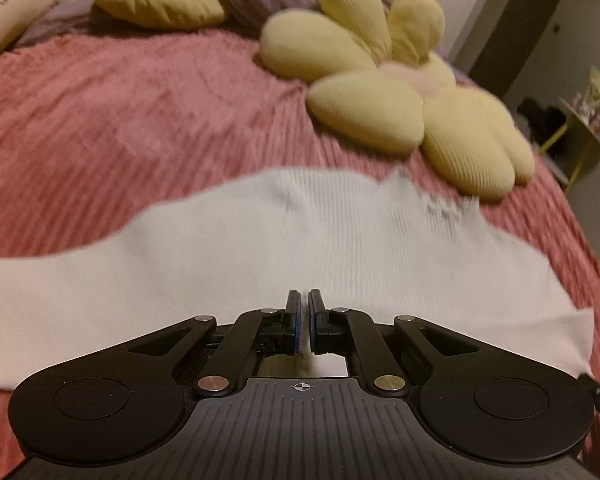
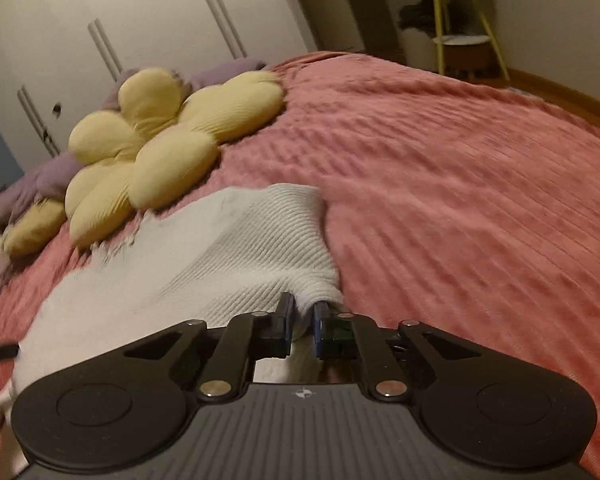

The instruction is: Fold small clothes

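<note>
Left gripper (image 1: 304,300) pinched nearly closed on near edge of white ribbed garment (image 1: 284,240). Right gripper (image 2: 303,308) clamped on bunched corner of same garment (image 2: 236,252) — cloth visible between fingers. Garment spread on pink bedspread (image 1: 100,120), just beside yellow flower pillow (image 1: 400,96).

Only 1 spot carries print: dark characters run along the cream plush toy (image 1: 18,12) at the upper left of the left wrist view, too blurred and cropped to read. No label, brand or number is legible elsewhere.
</note>
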`<move>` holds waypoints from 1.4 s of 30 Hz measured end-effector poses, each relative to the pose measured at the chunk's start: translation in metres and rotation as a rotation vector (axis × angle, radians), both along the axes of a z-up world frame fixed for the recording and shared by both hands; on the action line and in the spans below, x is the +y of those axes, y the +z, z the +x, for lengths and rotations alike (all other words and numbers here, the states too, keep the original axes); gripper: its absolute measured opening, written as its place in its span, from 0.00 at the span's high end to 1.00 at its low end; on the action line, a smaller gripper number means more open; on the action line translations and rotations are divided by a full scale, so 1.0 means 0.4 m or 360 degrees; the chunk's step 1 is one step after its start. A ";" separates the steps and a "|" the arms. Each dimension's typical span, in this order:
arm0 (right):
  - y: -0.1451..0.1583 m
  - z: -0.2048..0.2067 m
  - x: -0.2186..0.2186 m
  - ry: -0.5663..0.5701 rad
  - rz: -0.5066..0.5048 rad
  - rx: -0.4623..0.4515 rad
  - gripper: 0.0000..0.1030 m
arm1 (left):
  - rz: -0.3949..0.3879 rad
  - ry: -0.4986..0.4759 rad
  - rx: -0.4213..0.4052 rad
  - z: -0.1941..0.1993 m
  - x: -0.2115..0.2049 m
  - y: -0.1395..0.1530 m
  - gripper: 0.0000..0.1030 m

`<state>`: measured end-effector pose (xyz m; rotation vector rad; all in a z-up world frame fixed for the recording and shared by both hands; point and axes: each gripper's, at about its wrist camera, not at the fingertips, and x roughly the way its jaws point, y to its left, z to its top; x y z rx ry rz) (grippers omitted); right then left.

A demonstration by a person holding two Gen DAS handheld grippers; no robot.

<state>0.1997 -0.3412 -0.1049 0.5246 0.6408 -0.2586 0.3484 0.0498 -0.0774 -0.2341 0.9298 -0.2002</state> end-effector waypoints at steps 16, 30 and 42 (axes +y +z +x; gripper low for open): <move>0.110 -0.010 0.093 0.0279 -0.0362 0.0046 0.67 | 0.0189 -0.0104 -0.0007 -0.055 -0.058 -0.020 0.75; 0.011 0.168 0.166 0.0427 -0.0699 0.0196 0.77 | 0.0190 -0.0104 -0.0058 -0.049 -0.054 -0.031 0.88; -0.010 0.213 0.153 0.0372 -0.0819 0.0197 0.76 | 0.0335 -0.0099 -0.0101 -0.006 -0.087 -0.050 0.90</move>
